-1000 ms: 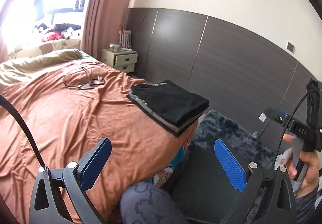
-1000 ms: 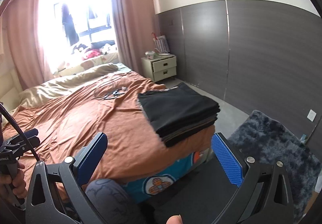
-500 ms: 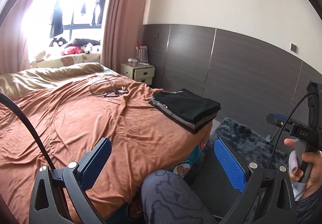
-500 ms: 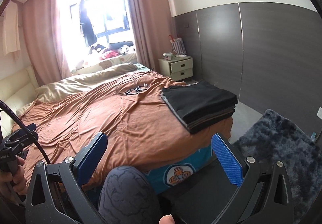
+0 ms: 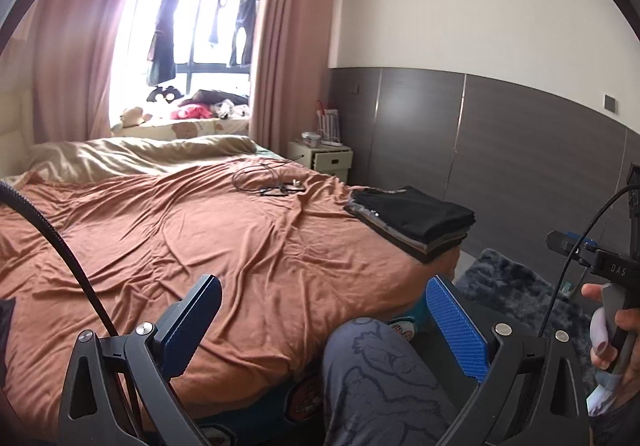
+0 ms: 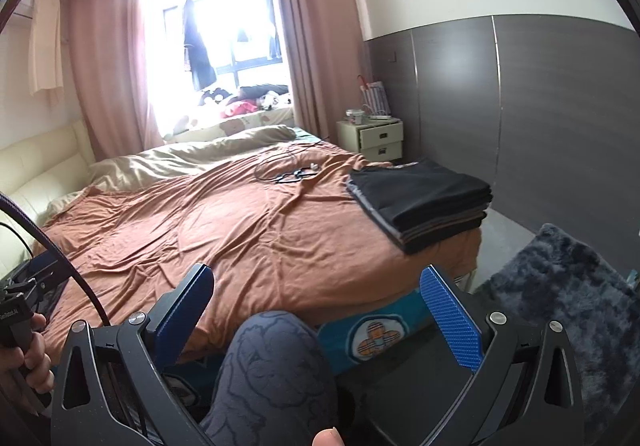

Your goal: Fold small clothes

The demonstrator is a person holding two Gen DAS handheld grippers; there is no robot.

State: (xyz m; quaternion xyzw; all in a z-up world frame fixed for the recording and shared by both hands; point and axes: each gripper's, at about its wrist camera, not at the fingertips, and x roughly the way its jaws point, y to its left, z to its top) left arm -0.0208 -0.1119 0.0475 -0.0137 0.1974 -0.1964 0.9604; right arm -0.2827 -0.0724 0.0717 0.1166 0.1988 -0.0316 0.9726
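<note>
A neat stack of folded dark clothes (image 5: 412, 219) lies on the right corner of the bed with the orange sheet (image 5: 200, 246); the stack also shows in the right wrist view (image 6: 420, 201). My left gripper (image 5: 324, 322) is open and empty, held back from the bed's near edge over the person's knee (image 5: 372, 374). My right gripper (image 6: 316, 314) is open and empty too, also back from the bed and well short of the stack. The right gripper's handle (image 5: 612, 286) shows at the right edge of the left wrist view.
A tangle of cables (image 5: 272, 181) lies on the sheet beyond the stack. A beige duvet (image 5: 132, 157) lies at the head of the bed. A nightstand (image 5: 322, 157) stands by the dark wall. A dark shaggy rug (image 6: 560, 306) covers the floor to the right.
Both grippers have pulled back and tilted up from the bed, so the stack looks farther away and the window has come into view. Both stayed open and empty.
</note>
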